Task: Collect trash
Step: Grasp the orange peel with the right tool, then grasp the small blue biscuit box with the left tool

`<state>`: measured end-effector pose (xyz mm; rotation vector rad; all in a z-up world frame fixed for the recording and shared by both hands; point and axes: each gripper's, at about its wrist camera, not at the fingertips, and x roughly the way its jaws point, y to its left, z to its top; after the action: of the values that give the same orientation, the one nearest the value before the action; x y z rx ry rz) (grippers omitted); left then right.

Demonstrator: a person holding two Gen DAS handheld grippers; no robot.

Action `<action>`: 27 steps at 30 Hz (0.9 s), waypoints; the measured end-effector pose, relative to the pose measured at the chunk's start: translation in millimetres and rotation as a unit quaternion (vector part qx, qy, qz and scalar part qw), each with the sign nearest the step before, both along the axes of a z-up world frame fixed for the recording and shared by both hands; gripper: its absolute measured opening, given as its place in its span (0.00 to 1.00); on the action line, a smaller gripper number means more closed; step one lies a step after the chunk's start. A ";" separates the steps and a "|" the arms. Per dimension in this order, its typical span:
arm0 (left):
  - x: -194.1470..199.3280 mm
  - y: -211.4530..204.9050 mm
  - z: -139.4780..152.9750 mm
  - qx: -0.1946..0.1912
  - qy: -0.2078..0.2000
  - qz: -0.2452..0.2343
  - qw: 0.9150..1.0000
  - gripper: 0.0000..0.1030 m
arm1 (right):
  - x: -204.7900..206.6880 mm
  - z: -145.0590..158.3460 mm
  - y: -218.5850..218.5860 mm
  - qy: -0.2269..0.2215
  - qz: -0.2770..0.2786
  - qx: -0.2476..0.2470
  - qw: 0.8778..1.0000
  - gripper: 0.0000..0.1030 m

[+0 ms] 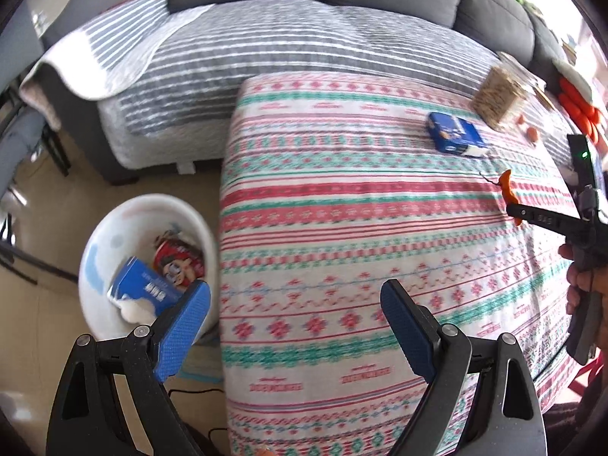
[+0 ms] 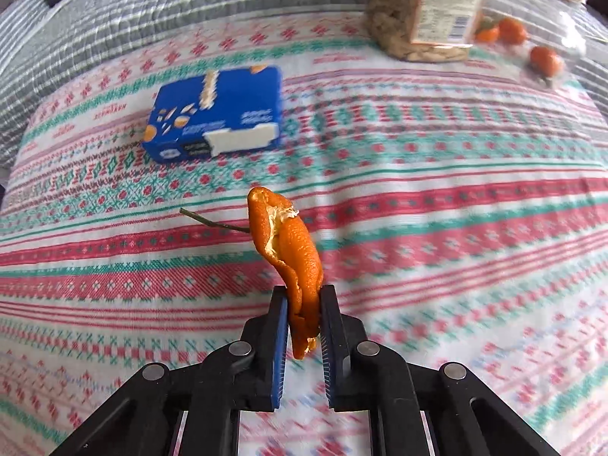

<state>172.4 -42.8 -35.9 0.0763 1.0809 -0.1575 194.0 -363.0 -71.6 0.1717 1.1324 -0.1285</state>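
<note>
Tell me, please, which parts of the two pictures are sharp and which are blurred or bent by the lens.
Right wrist view: the orange peel in the right gripper is sharp, the blue box and tablecloth smear with motion. Left wrist view: mild blur, the table edge bows, the white bin glares.

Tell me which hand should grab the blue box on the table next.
Left. The left gripper is open and holds nothing, while the right gripper is shut on an orange peel that has yet to reach the white bin. The blue box lies flat on the tablecloth.
</note>
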 end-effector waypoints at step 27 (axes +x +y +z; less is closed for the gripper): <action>133.0 -243.6 -39.1 0.148 -0.072 -0.310 0.936 0.90 | -83.3 52.3 -117.2 -0.022 -0.060 0.060 0.996 0.13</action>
<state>305.3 -286.4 -75.0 0.6955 0.8980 -0.5477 110.7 -480.2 -19.3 0.3474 1.0871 -0.1633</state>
